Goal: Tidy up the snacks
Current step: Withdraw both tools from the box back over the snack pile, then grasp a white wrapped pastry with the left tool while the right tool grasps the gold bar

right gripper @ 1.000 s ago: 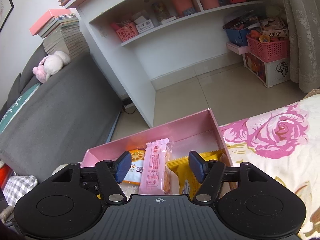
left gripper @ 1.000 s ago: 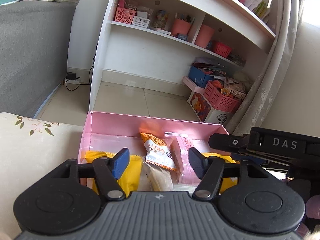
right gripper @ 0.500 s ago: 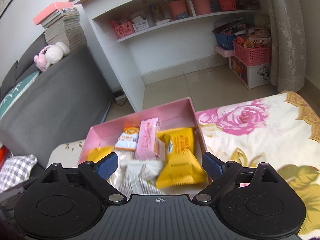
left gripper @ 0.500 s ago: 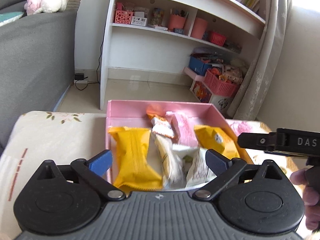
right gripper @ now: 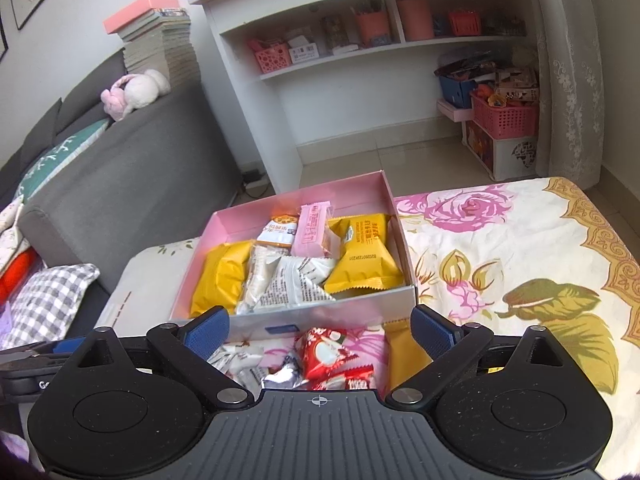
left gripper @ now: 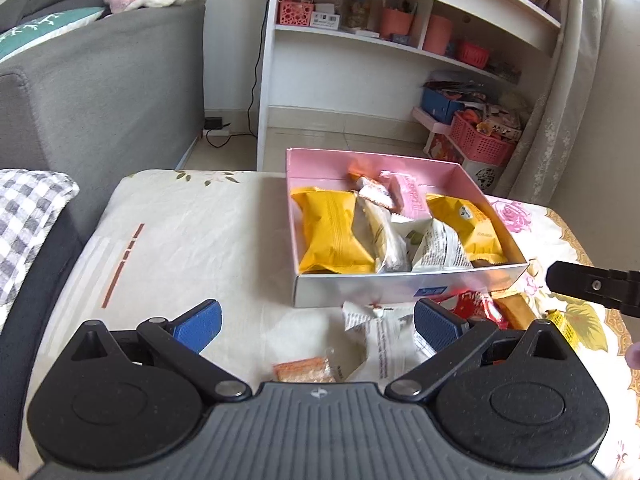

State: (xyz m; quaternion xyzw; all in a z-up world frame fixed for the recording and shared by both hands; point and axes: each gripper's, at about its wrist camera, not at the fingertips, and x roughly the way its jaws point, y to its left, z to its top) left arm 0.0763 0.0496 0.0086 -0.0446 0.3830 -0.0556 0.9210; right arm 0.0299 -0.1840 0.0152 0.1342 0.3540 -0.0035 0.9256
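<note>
Box (left gripper: 404,290) is already half full of snacks, but a few packets (right gripper: 334,354) are left on the tabletop just near of it, and both the left gripper (left gripper: 318,326) and right gripper (right gripper: 320,328) have just opened wide, holding nothing.

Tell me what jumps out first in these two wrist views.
The pink box in the middle of the floral cloth grabs the eye, packed with yellow packets at either side and white ones between. Loose snacks, including a red packet, lie in front of its near wall. Both the left hand-held gripper and right hand-held gripper are open, holding nothing.
</note>
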